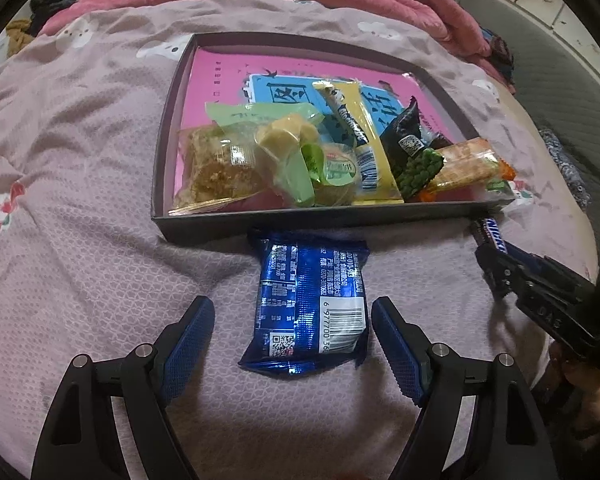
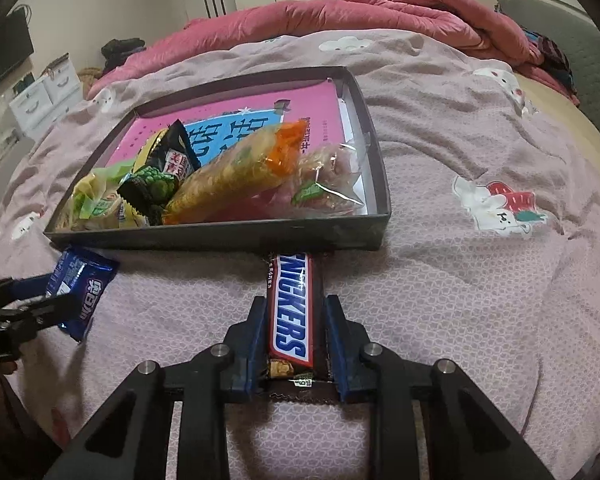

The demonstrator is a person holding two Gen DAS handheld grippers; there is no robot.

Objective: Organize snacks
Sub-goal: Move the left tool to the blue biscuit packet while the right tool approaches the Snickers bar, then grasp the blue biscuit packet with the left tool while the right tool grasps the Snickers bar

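- The right gripper (image 2: 296, 336) has its jaws clamped on the Snickers bar (image 2: 291, 312), which lies on the bed just before the box. The far end sits close to the box wall and could bump it when lifted.
- The left gripper (image 1: 292, 344) has its jaws apart around the blue snack packet (image 1: 310, 300). The shiny wrapper could slip or crumple.
- The dark box (image 1: 162, 160) holds a pink book (image 1: 220, 68) under a pile of snacks. More on top could spill over the low rim.
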